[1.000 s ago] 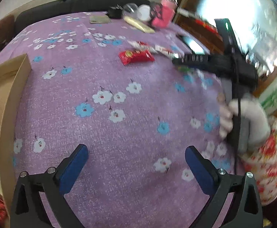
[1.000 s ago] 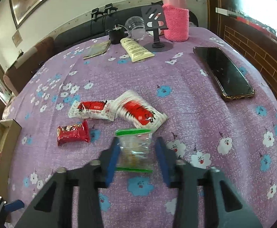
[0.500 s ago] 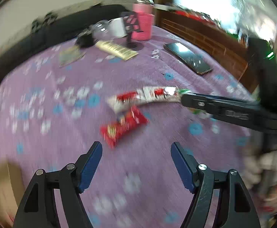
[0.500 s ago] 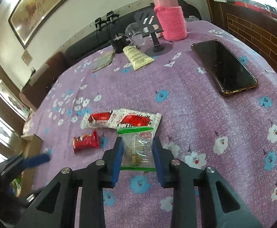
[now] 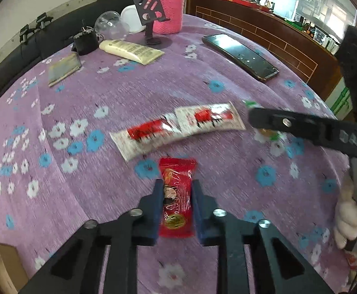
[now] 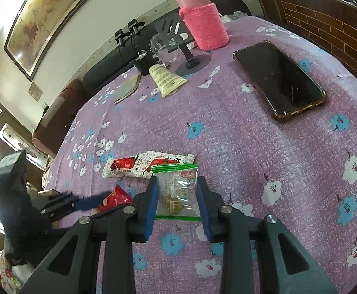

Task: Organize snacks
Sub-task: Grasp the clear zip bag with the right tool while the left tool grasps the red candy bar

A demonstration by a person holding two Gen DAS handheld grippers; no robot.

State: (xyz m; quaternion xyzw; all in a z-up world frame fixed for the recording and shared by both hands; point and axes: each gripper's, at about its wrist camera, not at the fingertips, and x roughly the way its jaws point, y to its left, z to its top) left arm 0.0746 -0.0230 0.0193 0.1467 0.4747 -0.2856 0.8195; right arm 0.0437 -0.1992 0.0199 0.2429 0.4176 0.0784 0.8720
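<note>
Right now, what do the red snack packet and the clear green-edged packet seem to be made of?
Red snack packet: apparently thin plastic film, glossy; it shows wrinkles and bright glints. Clear green-edged packet: apparently transparent plastic film, shiny; its brownish contents show through, and light reflects off its creases.

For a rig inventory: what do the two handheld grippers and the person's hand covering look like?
Both the left gripper and right gripper are black frames with silver bolts and blue pads. White letters mark one finger. The right hand wears a white glove.
</note>
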